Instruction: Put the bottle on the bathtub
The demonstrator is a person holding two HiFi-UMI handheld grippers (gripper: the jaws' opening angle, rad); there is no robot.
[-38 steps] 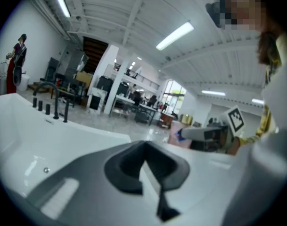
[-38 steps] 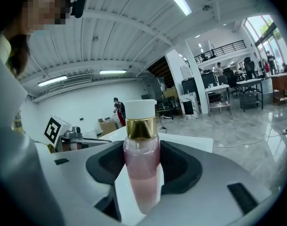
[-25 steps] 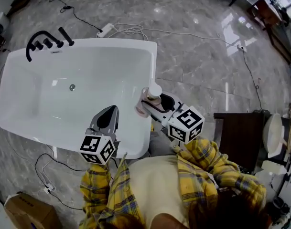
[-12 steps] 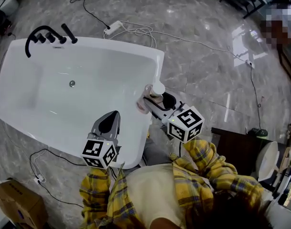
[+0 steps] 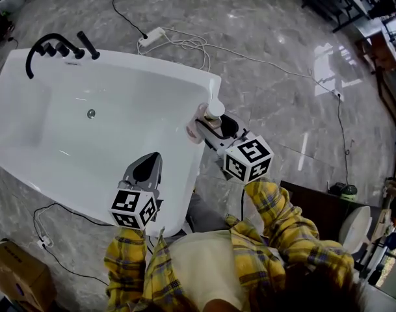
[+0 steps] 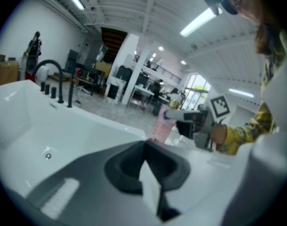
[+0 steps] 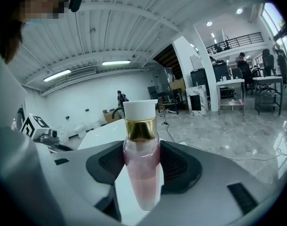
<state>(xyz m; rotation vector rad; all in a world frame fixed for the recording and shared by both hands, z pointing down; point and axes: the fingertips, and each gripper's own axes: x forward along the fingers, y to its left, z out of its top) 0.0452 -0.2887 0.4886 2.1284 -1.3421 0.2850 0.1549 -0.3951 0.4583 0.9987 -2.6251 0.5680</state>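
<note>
Your right gripper (image 5: 209, 123) clamps the pink bottle (image 7: 141, 164), white cap up, at the white bathtub (image 5: 119, 58) rim's outer edge; contact with the rim cannot be confirmed. Your left gripper (image 6: 144, 145) is closed on nothing, over the tub.

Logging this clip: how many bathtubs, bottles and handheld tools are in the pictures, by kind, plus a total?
bathtub: 1
bottle: 1, pink, clamped in the right tool
tools: 2, counting the left tool, shut on nothing
Total: 4
</note>
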